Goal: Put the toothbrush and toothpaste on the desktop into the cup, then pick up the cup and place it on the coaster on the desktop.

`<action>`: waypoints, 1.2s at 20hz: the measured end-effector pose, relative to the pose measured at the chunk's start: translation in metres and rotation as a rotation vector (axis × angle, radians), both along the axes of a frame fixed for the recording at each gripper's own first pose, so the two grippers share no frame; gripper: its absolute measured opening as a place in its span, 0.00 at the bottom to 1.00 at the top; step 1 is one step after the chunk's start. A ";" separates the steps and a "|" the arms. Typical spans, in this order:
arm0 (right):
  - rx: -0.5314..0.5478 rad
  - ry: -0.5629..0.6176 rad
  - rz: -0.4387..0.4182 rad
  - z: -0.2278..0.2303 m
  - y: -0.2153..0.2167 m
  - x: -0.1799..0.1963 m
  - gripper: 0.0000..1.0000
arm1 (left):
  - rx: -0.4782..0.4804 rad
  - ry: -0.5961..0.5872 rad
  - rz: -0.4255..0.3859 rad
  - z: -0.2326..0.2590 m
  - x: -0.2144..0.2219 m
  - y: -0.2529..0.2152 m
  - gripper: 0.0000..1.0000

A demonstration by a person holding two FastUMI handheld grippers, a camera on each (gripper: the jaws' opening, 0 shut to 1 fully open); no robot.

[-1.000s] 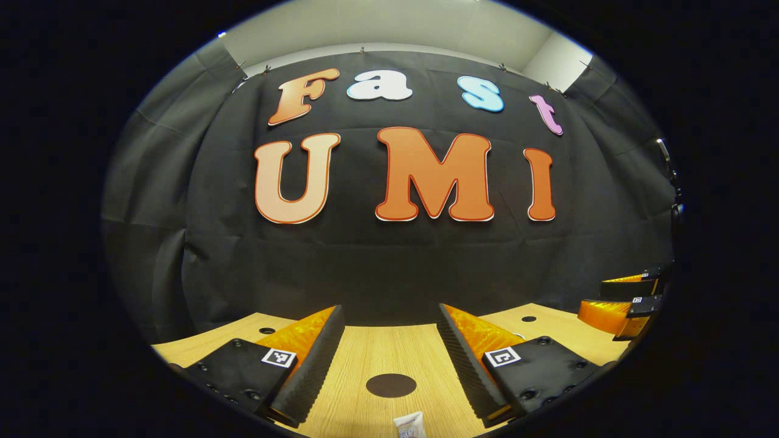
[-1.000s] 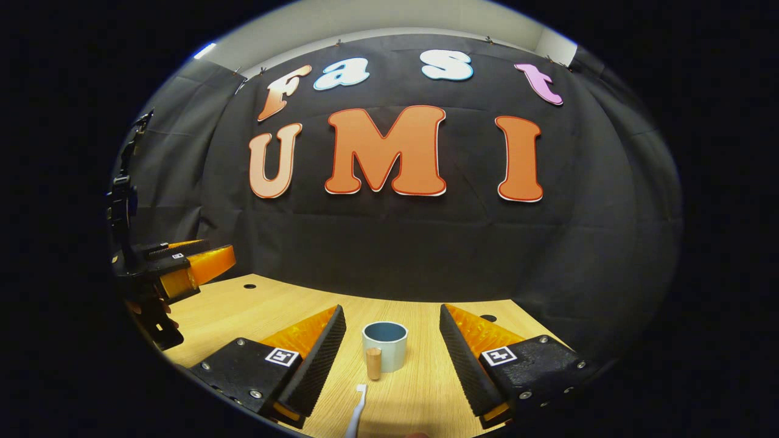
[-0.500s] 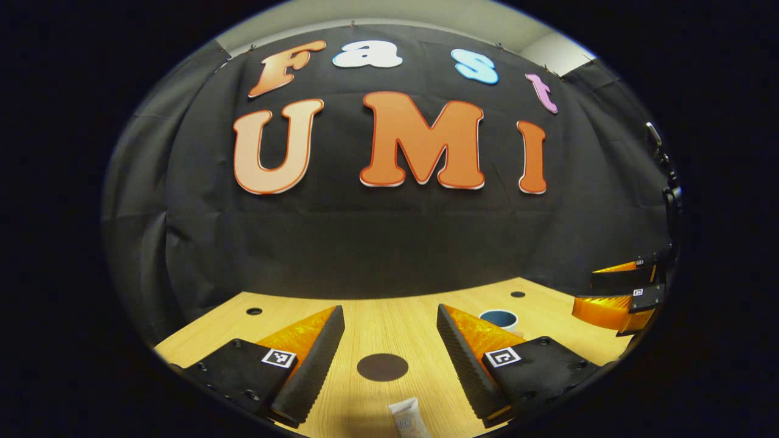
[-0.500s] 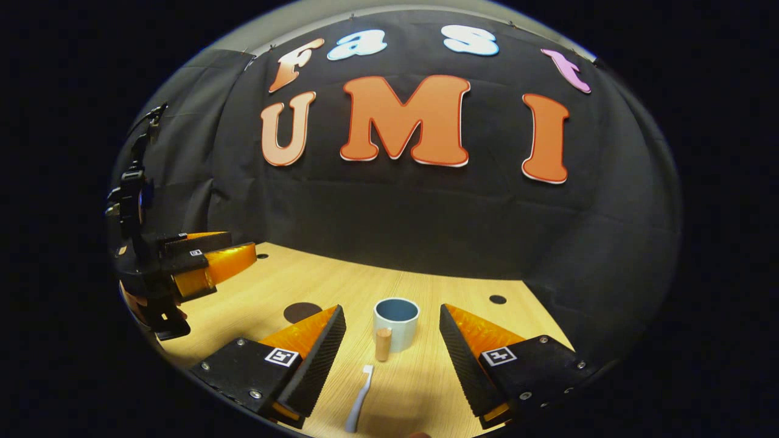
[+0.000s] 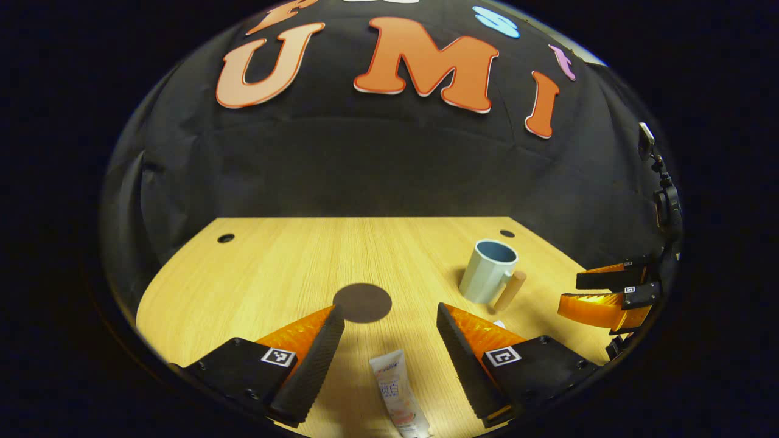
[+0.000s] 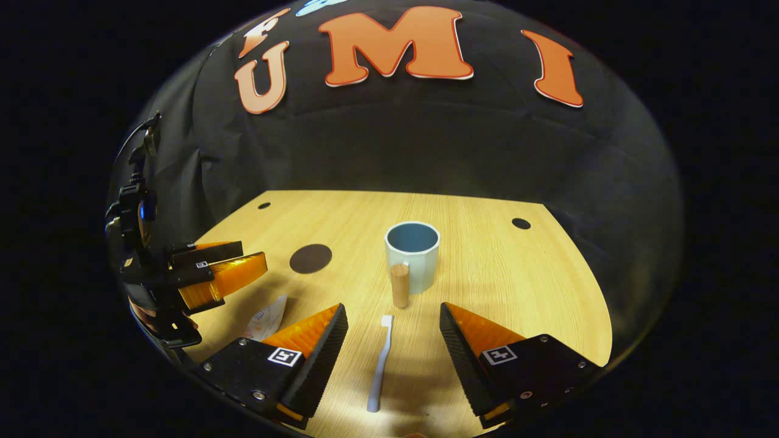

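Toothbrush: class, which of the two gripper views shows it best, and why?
The right gripper view. There the toothbrush lies whole on the desktop, between the open fingers of the right gripper, its head toward the cup. In the left gripper view, just a small white bit shows past the left gripper's finger, probably its head.

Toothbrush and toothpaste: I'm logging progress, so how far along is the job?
Nothing is done yet. The toothbrush and toothpaste lie on the desktop, each between an open hand-held gripper's fingers, ungrasped. The cup stands empty, off the coaster. Every step is left.
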State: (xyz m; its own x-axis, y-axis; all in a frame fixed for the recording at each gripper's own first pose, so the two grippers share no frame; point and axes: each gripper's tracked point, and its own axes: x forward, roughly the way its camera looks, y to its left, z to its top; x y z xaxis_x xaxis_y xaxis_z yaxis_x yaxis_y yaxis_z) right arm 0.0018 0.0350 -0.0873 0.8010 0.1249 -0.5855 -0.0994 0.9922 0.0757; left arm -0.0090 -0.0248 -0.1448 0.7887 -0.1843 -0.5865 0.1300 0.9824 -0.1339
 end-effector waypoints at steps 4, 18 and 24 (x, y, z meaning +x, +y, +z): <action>-0.027 0.128 0.030 -0.015 0.007 -0.004 0.91 | 0.004 0.128 -0.009 -0.003 -0.009 0.000 0.96; -0.089 0.348 0.096 -0.038 0.037 -0.015 0.74 | 0.027 0.467 -0.058 -0.039 -0.038 -0.026 0.95; -0.095 0.436 0.064 -0.042 0.026 -0.017 0.51 | 0.040 0.505 -0.056 -0.025 -0.013 -0.029 0.80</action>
State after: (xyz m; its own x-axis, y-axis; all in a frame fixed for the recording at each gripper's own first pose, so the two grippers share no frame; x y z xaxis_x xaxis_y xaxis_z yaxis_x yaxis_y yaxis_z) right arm -0.0154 0.0607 -0.1298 0.4693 0.0957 -0.8778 -0.1403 0.9896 0.0328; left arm -0.0218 -0.0540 -0.1695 0.3945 -0.1875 -0.8996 0.1111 0.9815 -0.1559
